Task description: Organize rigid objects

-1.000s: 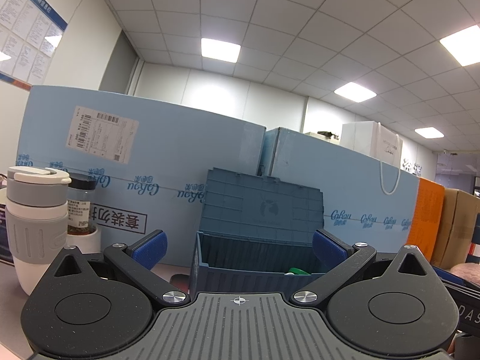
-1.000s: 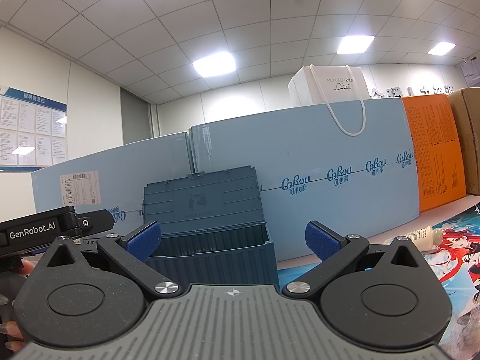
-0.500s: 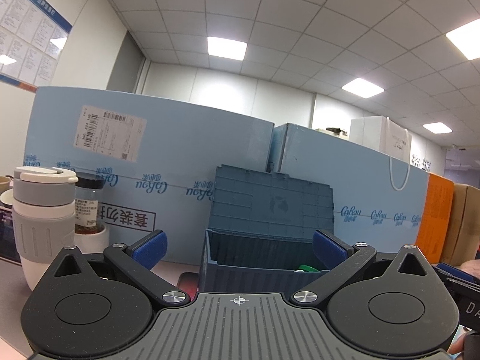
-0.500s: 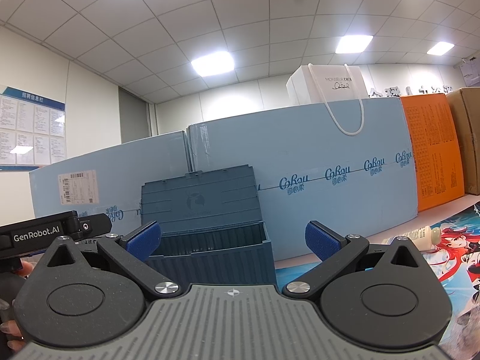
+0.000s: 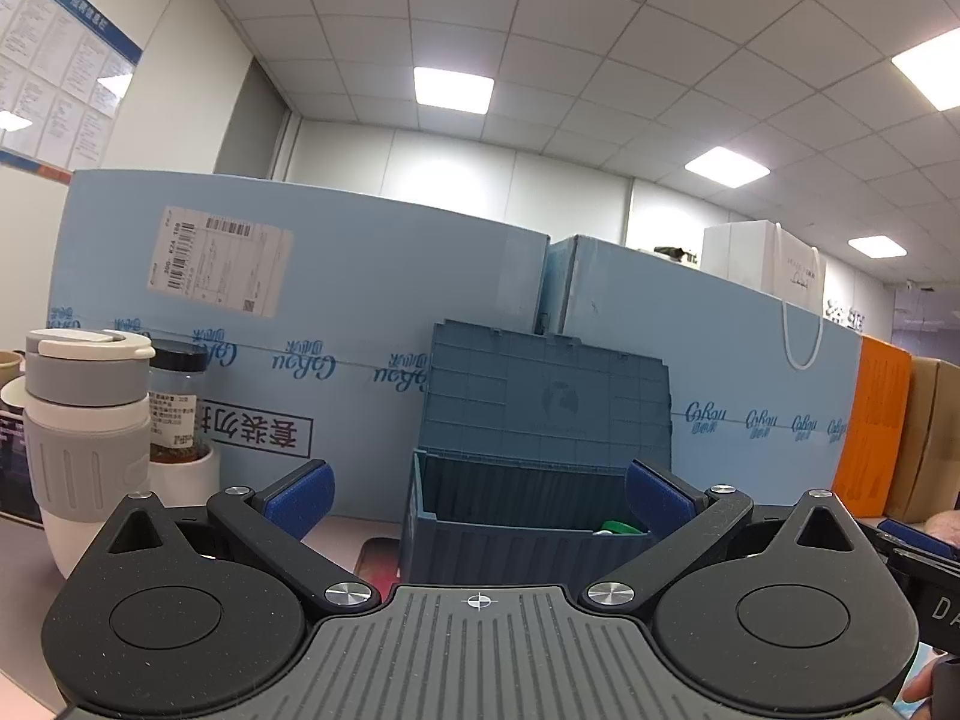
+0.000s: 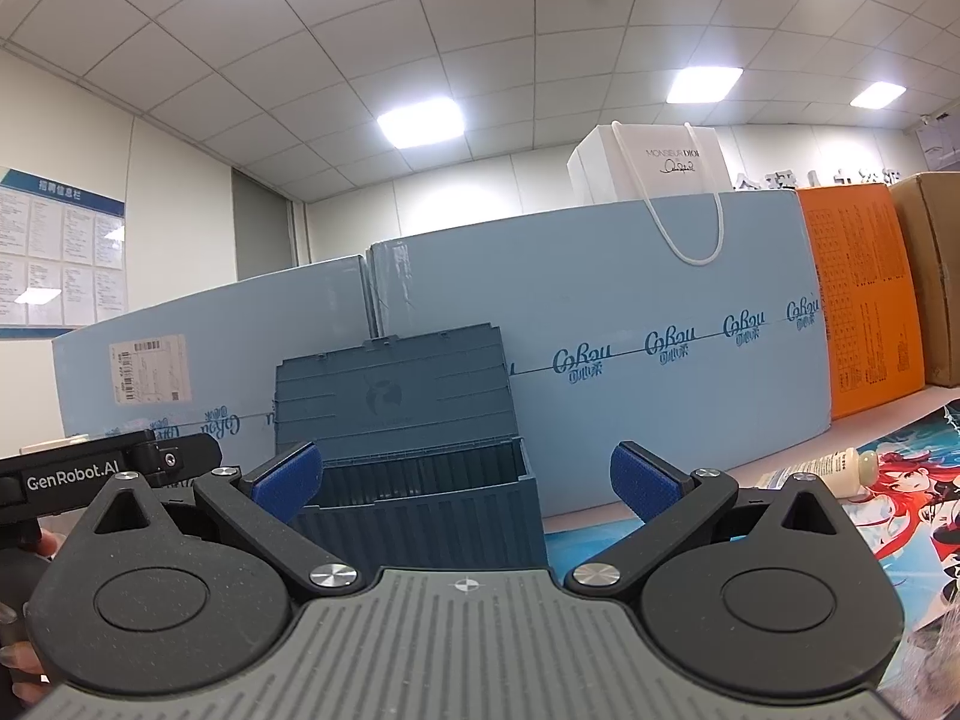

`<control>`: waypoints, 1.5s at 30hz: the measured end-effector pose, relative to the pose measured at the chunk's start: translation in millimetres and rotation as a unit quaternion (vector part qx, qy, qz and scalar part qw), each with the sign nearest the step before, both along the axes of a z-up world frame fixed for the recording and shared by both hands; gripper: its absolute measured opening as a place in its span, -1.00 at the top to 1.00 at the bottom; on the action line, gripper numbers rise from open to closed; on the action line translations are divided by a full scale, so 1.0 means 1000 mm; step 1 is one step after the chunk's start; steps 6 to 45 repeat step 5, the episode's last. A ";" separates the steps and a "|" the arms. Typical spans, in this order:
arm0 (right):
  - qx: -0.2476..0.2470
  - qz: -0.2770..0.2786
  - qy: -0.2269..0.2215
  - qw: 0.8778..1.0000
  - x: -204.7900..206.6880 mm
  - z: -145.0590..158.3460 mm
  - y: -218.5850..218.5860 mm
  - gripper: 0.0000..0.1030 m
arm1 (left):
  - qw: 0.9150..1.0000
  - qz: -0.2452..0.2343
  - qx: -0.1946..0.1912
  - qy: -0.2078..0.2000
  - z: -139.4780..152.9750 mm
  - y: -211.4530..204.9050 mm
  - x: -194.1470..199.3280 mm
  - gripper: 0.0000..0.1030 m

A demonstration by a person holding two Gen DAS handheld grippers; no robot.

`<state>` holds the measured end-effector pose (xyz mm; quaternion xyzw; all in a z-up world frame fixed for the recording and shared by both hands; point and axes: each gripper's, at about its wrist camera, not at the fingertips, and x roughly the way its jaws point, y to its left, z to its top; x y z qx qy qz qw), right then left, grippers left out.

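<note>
A dark blue plastic storage box with its lid raised stands against pale blue cartons; something green shows just inside its rim. My left gripper is open and empty, level with the box's front wall and a short way from it. In the right wrist view the same box sits ahead and slightly left. My right gripper is open, nothing between its blue pads. A small cream bottle lies on the printed mat at the right.
A white and grey lidded cup and a dark-capped jar stand at the left. Pale blue cartons, an orange box, a brown carton and a white paper bag wall off the back. The left gripper's body and a hand show at the right view's left edge.
The left view has tilted up and shifted slightly, so the box sits a little further right and lower. The right view drifted only slightly. Both grippers stayed open.
</note>
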<state>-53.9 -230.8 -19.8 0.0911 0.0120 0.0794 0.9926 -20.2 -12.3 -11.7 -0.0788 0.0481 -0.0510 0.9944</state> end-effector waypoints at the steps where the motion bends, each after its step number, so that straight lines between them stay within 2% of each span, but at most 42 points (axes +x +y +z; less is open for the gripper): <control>1: 0.000 -0.001 0.000 1.000 0.000 0.000 0.000 -1.00 | 1.000 0.000 0.000 0.000 0.000 0.000 0.000 -1.00; 45: -0.002 -0.002 0.001 1.000 -0.001 0.000 0.001 -1.00 | 1.000 0.001 -0.002 0.000 0.000 0.001 0.000 -1.00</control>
